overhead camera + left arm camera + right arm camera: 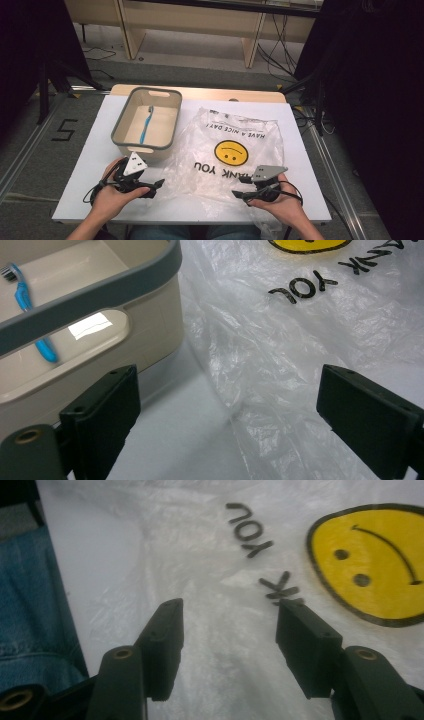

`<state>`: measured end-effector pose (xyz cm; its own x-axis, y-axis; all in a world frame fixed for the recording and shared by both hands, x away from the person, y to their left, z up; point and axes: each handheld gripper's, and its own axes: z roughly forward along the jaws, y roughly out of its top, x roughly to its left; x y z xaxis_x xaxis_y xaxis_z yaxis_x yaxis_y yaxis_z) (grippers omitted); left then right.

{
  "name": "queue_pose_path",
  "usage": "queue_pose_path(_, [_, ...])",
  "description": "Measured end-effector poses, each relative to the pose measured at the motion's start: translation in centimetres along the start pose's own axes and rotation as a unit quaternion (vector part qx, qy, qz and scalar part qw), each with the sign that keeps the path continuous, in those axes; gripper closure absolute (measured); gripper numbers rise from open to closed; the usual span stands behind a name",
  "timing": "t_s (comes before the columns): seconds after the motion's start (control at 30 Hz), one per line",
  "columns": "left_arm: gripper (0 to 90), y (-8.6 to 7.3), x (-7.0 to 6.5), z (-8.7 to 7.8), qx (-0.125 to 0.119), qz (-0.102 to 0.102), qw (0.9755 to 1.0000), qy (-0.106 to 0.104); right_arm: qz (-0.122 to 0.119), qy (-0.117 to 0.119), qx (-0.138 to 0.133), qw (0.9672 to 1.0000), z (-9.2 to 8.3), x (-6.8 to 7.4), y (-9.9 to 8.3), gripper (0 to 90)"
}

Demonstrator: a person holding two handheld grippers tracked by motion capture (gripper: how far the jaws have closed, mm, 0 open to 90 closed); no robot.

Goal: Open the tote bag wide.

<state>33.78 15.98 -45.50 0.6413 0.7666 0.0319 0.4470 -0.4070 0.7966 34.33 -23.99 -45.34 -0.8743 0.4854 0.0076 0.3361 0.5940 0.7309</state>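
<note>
A clear plastic bag (235,135) printed with a yellow smiley face (231,152) and black lettering lies flat on the white table (90,150). My left gripper (156,187) rests at the bag's near left edge, in front of a beige bin (122,112). In the left gripper view its jaws stand wide open (225,405), with the bag's crinkled edge (280,340) between them on the table. My right gripper (239,187) hovers over the bag's near right part. Its jaws are open (227,625) above the film (200,555), just beside the smiley face (370,565).
The grey-rimmed bin (100,287) holds a blue toothbrush (146,125), also in the left gripper view (30,310). The table's near edge and a person's jeans (30,595) lie close behind the right gripper. Wooden furniture and cables stand beyond the table's far edge.
</note>
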Motion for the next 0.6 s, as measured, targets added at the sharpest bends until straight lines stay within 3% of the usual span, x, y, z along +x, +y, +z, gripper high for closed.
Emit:
queue_pose_path(0.33, [11.0,0.1,-0.3,0.3,0.003,0.006,1.0,-0.005,-0.037,0.035,0.063,0.9967,2.2,0.6,0.1,51.0])
queue_pose_path(0.47, [11.0,0.1,-0.3,0.3,0.002,0.007,1.0,-0.006,-0.056,0.046,0.076,0.9944,2.8,0.8,0.2,53.4])
queue_pose_path(0.6, [11.1,0.1,-0.3,0.4,0.002,0.006,1.0,-0.006,-0.057,0.049,0.089,0.9932,3.2,1.0,0.2,56.4])
